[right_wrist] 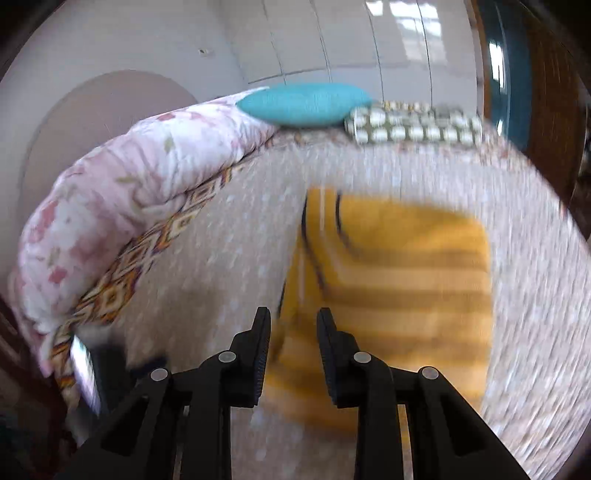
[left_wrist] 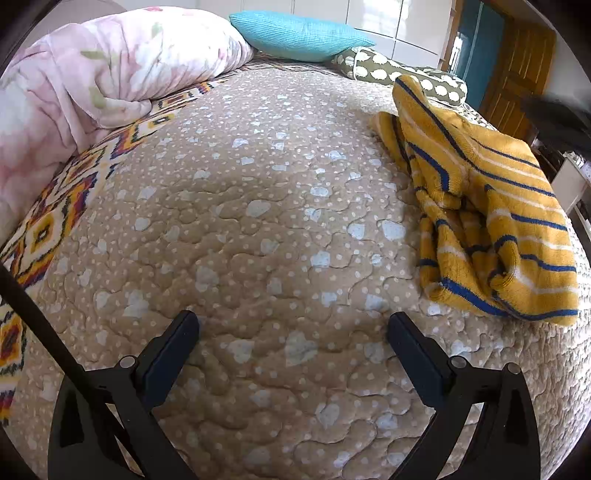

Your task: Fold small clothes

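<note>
A small yellow garment with blue and white stripes (left_wrist: 491, 206) lies crumpled on the right side of the beige quilted bedspread (left_wrist: 258, 221). My left gripper (left_wrist: 291, 328) is open wide and empty, low over bare bedspread, to the left of the garment. In the right wrist view the picture is blurred; the same garment (right_wrist: 399, 280) lies below and ahead of my right gripper (right_wrist: 293, 321). Its jaws stand partly open with nothing between them, above the garment's near left edge.
A pink floral duvet (left_wrist: 92, 74) is bunched along the left. A turquoise pillow (left_wrist: 299, 33) and an olive spotted pillow (left_wrist: 399, 74) lie at the head of the bed. A patterned blanket edge (left_wrist: 55, 214) runs down the left. A wooden door (left_wrist: 517, 74) stands far right.
</note>
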The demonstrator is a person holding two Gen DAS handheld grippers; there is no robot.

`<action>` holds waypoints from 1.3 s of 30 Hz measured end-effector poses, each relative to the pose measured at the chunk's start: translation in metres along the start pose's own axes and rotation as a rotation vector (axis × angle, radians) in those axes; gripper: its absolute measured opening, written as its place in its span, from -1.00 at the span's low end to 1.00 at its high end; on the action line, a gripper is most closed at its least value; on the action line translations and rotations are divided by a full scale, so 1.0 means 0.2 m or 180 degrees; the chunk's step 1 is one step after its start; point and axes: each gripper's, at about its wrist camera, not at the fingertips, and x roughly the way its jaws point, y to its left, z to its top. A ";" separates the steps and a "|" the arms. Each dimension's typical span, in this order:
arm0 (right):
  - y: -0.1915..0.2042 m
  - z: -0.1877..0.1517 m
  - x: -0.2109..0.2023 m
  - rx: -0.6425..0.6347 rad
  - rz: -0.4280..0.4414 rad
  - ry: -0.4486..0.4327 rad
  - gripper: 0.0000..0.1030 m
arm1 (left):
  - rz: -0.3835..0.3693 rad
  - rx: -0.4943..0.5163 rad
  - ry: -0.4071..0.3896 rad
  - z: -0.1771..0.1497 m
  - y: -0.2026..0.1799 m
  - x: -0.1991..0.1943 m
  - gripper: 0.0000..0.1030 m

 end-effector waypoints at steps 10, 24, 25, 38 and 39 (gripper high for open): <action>-0.10 0.25 0.79 0.0323 -0.0454 0.0814 -0.73 | 0.0001 0.0012 0.0010 0.00 -0.01 0.00 0.99; -0.21 -0.06 0.00 0.0288 -0.0191 0.0211 -0.28 | 0.0014 0.0033 0.0063 0.01 -0.01 0.02 1.00; -0.25 -0.14 -0.08 0.0312 -0.0222 0.0201 -0.24 | 0.0041 0.0052 0.0074 0.01 -0.02 0.03 1.00; -0.55 -1.01 -0.62 0.0959 -0.0622 0.0128 -0.03 | 0.0385 0.0015 0.0070 -0.01 -0.07 -0.04 1.00; -0.56 -1.03 -0.63 0.0989 -0.0593 0.0144 -0.03 | 0.0406 -0.0039 0.0055 -0.03 -0.07 -0.09 1.00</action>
